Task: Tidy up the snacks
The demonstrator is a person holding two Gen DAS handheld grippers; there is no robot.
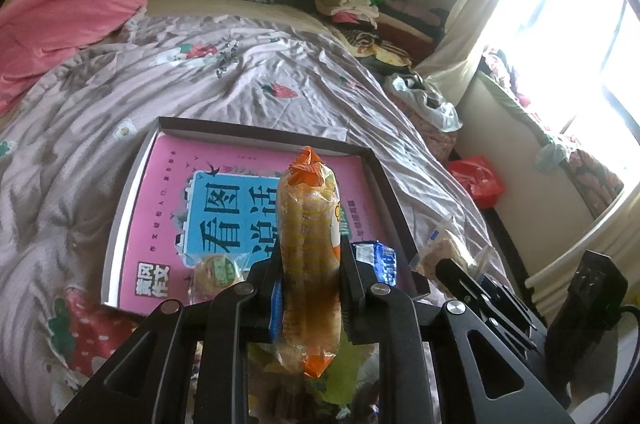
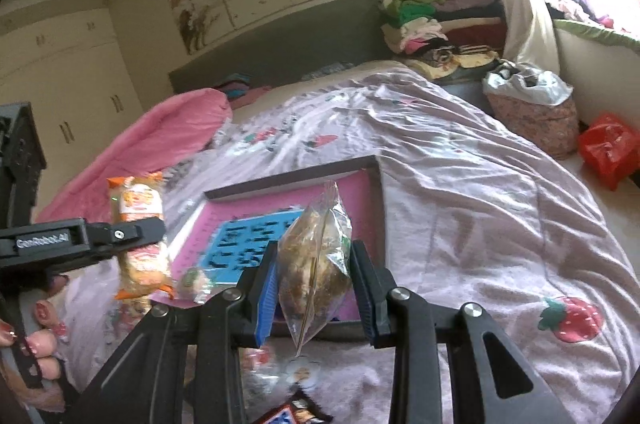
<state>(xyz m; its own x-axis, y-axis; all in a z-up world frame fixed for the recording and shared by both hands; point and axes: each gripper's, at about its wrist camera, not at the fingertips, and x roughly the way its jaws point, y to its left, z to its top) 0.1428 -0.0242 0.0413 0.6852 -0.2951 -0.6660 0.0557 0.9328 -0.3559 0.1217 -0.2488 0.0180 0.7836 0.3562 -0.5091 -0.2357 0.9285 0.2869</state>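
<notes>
Snacks clamped in both grippers; left arm reads "GenRobot.AI".

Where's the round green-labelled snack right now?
The round green-labelled snack lies inside the shallow box, at its near edge on the pink book, just left of the orange snack pack held in the left gripper.

**Left gripper holding a snack pack above the tray**

The left gripper clamps an orange-ended cracker pack, upright at centre frame. Behind it, a shallow dark-rimmed tray lies on the floral bedspread, lined with a pink and blue printed sheet. A round wrapped biscuit lies at the tray's near edge, left of the gripper; a blue packet lies to its right. The right gripper enters at lower right beside a clear-wrapped snack.
</notes>
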